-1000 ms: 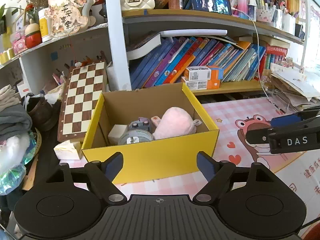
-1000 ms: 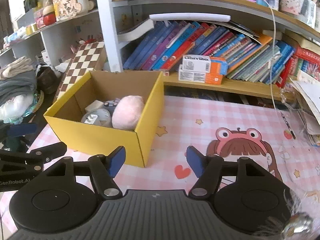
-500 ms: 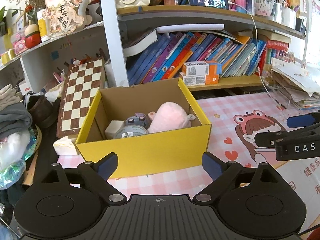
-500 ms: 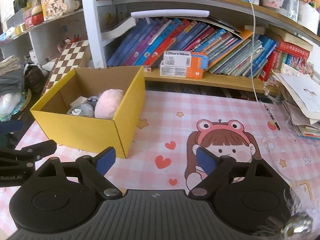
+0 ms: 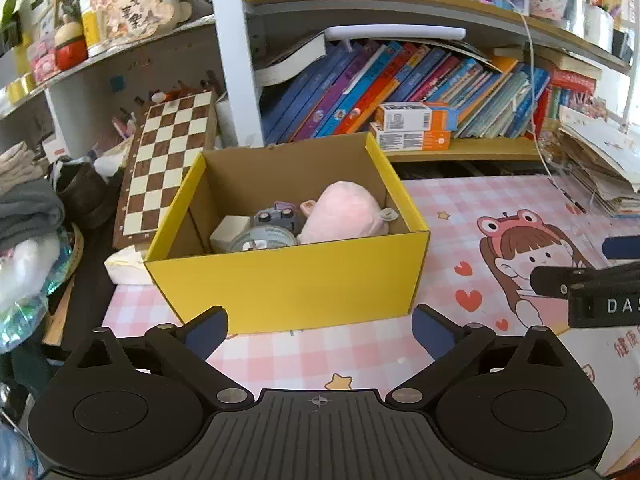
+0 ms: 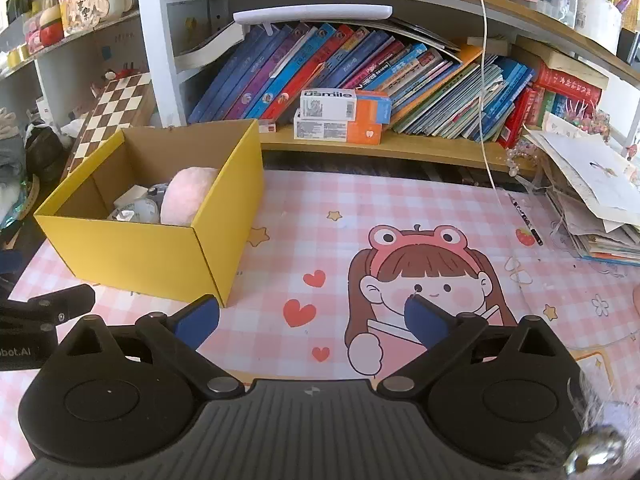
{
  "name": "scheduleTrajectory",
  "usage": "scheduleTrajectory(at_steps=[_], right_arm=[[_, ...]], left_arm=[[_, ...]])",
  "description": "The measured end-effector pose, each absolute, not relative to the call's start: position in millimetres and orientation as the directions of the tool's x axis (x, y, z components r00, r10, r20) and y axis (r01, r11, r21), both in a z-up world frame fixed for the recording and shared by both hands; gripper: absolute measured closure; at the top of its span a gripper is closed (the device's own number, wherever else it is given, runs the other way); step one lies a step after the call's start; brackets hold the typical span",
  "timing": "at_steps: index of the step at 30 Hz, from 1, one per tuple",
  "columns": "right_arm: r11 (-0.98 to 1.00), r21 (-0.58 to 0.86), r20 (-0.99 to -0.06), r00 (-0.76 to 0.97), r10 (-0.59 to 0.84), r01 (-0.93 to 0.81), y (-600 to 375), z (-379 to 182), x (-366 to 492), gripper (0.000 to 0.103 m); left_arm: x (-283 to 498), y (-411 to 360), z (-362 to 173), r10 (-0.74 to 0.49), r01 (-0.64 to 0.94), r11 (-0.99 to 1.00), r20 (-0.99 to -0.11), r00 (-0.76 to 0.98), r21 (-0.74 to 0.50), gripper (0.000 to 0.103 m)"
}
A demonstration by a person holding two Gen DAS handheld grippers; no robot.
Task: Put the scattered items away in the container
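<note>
Your left hand-held gripper [image 5: 320,326]: its jaws have just been opening, now wide apart, with nothing between them.
Your right hand-held gripper [image 6: 312,316]: also just opened wide, holding nothing; "DAS" shows on its side in the left view.
Counter [image 6: 400,208]: pink checked mat with a cartoon girl.
Yellow box [image 5: 288,284]: on the counter's left part, holding a pink plush toy [image 5: 344,214], a round tin [image 5: 262,240], a white block [image 5: 230,228].
Shelf behind: stacked boxes [image 6: 340,114] reading "usmile".

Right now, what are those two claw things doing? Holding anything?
Left gripper: open, jaws have just been opening, nothing between them.
Right gripper: open, jaws have just been opening, nothing held.
</note>
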State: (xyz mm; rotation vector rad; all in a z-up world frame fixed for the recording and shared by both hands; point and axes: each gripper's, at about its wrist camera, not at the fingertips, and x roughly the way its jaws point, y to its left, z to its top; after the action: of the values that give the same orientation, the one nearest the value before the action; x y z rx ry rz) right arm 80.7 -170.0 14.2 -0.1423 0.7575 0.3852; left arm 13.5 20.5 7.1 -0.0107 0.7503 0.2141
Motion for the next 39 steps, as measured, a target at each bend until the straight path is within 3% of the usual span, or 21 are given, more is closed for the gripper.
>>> scheduleTrajectory(at_steps=[39], right_arm=[[0.919, -0.004, -0.699, 0.658, 0.280, -0.395, -169.3, 9.8, 81.7, 0.002]], left_arm=[[18.0, 16.9, 4.5, 0.167, -0.191, 0.981, -0.689, 0.705, 0.042, 0.001]])
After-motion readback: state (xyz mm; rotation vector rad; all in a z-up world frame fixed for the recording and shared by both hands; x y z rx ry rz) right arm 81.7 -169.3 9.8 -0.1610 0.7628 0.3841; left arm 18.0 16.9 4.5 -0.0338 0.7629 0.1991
